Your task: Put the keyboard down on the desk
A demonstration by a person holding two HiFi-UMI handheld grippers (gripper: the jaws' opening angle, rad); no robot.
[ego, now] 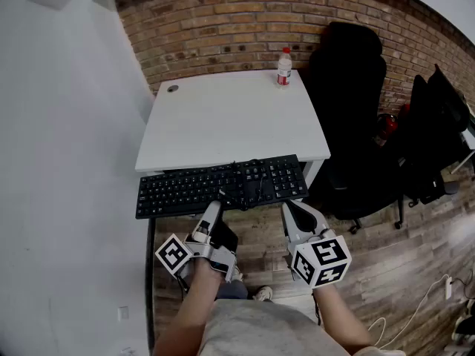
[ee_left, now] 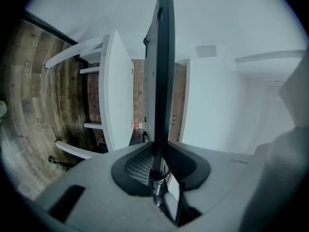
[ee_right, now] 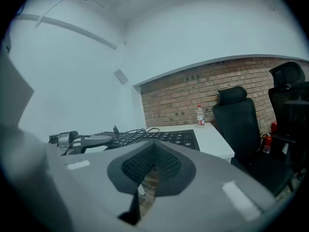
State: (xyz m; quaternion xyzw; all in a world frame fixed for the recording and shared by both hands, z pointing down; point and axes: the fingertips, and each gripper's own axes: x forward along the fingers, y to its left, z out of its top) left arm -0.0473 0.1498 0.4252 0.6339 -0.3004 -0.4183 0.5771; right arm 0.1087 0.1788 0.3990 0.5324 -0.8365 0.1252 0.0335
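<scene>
Closest in the head view, at the lower middle, are two grippers. The left gripper (ego: 215,208) is clenched on the near long edge of the keyboard (ego: 223,186). In its own view the jaws of the left gripper (ee_left: 157,163) pinch the thin black slab (ee_left: 163,71) edge-on. The right gripper (ego: 297,210) sits just beside the keyboard's lower right corner. In its own view the right gripper (ee_right: 153,151) has its jaws drawn together on nothing, with only floor showing below them.

A white desk (ego: 223,117) fills the centre of the frame, and a black chair (ego: 349,110) stands at the right.

The keyboard spans the desk's front edge, its near side overhanging. In the left gripper view a strip of brick shows between it and the desktop (ee_left: 118,91), so it seems held clear of the surface. It is black, full-size and flat, with a number pad at its right end.

It is probably light and stiff, though long enough to sag or twist from a single off-centre pinch. A second hold on the bare front rim near the right end would steady it, keeping off the keys.

A dark cable (ego: 252,180) lies looped over the keys. A small bottle (ego: 283,67) stands at the desk's upper right corner.
</scene>
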